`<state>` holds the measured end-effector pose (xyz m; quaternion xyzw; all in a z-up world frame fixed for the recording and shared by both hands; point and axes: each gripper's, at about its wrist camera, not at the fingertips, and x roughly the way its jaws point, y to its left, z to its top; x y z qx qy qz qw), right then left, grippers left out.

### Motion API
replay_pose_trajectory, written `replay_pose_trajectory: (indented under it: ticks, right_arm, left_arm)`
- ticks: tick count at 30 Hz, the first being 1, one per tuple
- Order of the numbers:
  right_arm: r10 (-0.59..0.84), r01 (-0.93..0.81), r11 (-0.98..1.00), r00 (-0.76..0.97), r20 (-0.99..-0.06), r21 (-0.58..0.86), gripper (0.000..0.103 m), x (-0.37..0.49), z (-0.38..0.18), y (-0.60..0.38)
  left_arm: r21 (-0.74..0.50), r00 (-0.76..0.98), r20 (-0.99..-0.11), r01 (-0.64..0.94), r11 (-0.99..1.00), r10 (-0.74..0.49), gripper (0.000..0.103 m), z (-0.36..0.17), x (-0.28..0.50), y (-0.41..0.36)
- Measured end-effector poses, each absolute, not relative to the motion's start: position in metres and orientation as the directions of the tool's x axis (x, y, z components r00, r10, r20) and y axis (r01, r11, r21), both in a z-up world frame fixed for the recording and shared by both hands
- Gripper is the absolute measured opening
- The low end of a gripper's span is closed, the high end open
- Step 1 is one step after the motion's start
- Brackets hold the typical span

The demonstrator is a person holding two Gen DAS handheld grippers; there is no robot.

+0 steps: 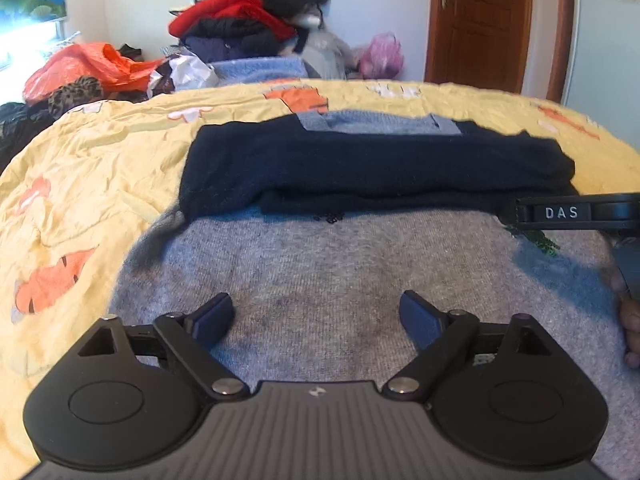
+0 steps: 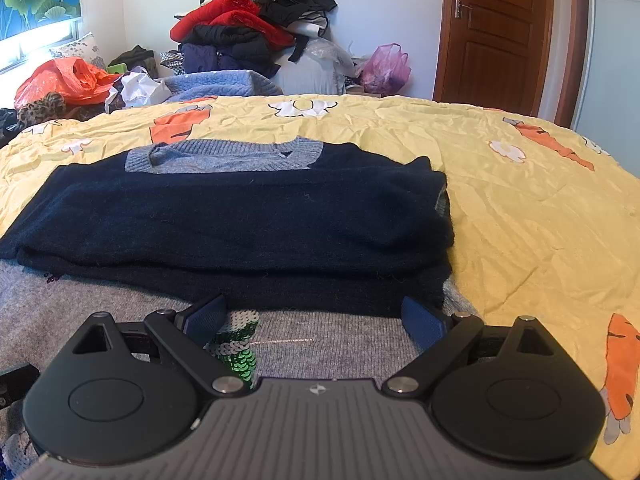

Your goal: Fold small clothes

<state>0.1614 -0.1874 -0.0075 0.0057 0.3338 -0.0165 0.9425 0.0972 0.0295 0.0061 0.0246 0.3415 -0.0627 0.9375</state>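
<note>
A grey sweater (image 1: 340, 272) lies flat on the yellow bedspread (image 1: 100, 168), its dark navy sleeves (image 1: 376, 168) folded across the chest below the grey collar (image 1: 380, 122). My left gripper (image 1: 316, 316) is open and empty, hovering over the grey body. My right gripper (image 2: 316, 316) is open and empty over the sweater's right part (image 2: 332, 340), near a green sequin patch (image 2: 238, 350) and the navy sleeves (image 2: 240, 216). Its collar (image 2: 224, 156) lies beyond. The right gripper's side shows in the left wrist view (image 1: 576, 213).
A pile of clothes (image 2: 256, 32) is heaped against the far wall, with an orange bag (image 2: 64, 78), a blue knit (image 2: 224, 82) and a pink bag (image 2: 386, 66). A brown door (image 2: 500, 32) stands at the right. The bedspread (image 2: 540, 208) stretches right.
</note>
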Motion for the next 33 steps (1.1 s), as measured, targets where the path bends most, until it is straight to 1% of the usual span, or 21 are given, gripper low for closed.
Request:
replay_pose_trajectory:
  ticks: [5,12,16,19,21,27,33]
  right_arm:
    - [-0.043,0.05,0.999,0.766,-0.641,-0.008,0.096,0.152,-0.006,-0.19]
    - [-0.035,0.035,0.999,0.751,-0.659,-0.014,0.095,0.095,-0.004,-0.189]
    - [-0.029,0.033,0.999,0.763,-0.646,-0.007,0.097,0.066,-0.006,-0.189]
    - [-0.033,0.039,0.999,0.766,-0.642,-0.005,0.098,0.064,-0.007,-0.189]
    - [-0.041,0.038,0.999,0.762,-0.646,-0.017,0.101,0.067,-0.008,-0.187]
    - [-0.04,0.038,0.999,0.762,-0.646,-0.017,0.101,0.067,-0.008,-0.187]
    - [-0.037,0.039,0.999,0.763,-0.645,-0.012,0.101,0.067,-0.009,-0.188]
  left_arm:
    - [-0.001,0.762,-0.639,0.129,0.992,-0.1,0.093,0.006,0.097,0.03]
    - [-0.005,0.764,-0.638,0.126,0.992,-0.1,0.093,0.006,0.097,0.03]
    - [-0.006,0.764,-0.638,0.125,0.992,-0.1,0.093,0.007,0.098,0.031]
    - [-0.002,0.763,-0.638,0.124,0.992,-0.097,0.093,0.007,0.098,0.03]
    - [0.004,0.764,-0.639,0.122,0.993,-0.091,0.093,0.007,0.098,0.03]
    - [0.018,0.763,-0.642,0.111,0.994,-0.074,0.093,0.007,0.098,0.029]
    - [0.033,0.752,-0.658,0.083,0.996,-0.041,0.093,0.01,0.081,0.031]
